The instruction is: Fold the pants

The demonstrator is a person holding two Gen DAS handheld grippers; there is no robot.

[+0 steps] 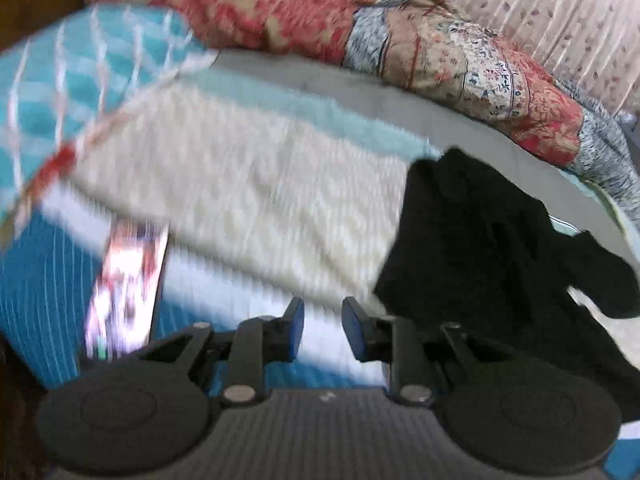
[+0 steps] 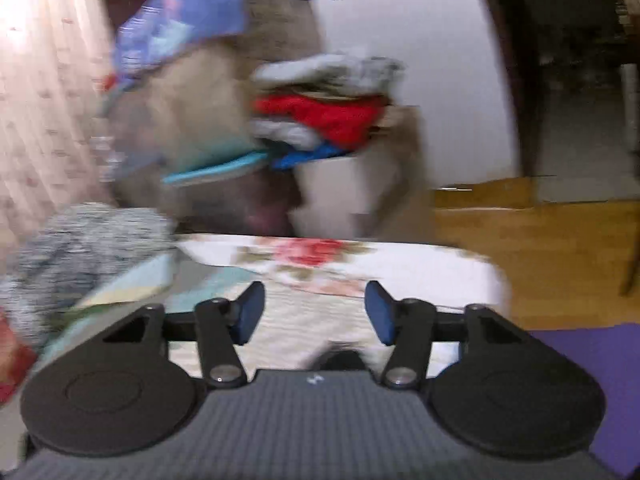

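Left gripper [image 1: 322, 330] fingers apart, nothing between, over cream blanket [image 1: 240, 200]; black pants [image 1: 492, 248] crumpled at right of frame on blanket. Right gripper [image 2: 315, 312] fingers wide apart, empty, above floral sheet [image 2: 320, 258]; both views blurred

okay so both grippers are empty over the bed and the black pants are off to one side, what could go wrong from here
1. The black pants lie crumpled, so the left gripper may pinch several layers rather than one edge.
2. The phone lies on the bed near the left gripper; dragged fabric could sweep it off.
3. The right gripper points at the bed's edge, with the pants outside its view, so its reach would start blind.
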